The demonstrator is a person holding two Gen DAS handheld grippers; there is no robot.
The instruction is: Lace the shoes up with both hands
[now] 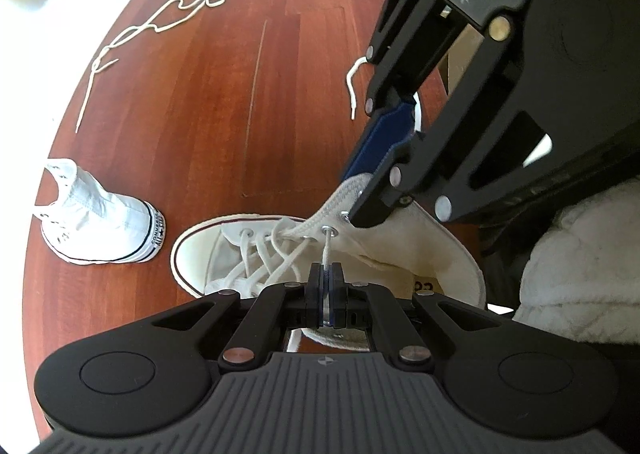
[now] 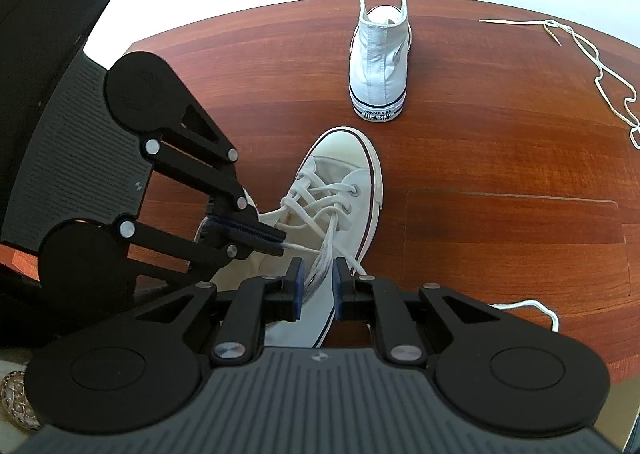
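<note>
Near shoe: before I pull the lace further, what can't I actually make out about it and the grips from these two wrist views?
- Near shoe: its heel, both views, behind the gripper bodies.
- Right gripper: whether its pads press the tongue, right wrist view; the gaps are too fine to judge.
- Lace past the left gripper: left wrist view, hidden inside the closed fingers.
- Far shoe: its eyelets, too small.

You are working with two matte black grippers: the left gripper (image 1: 326, 274) and the right gripper (image 2: 316, 280) are both showing blue finger pads, silver rivets on their linkage arms and grey ribbed housings, and you are wearing a fluffy white sleeve (image 1: 580, 274).
</note>
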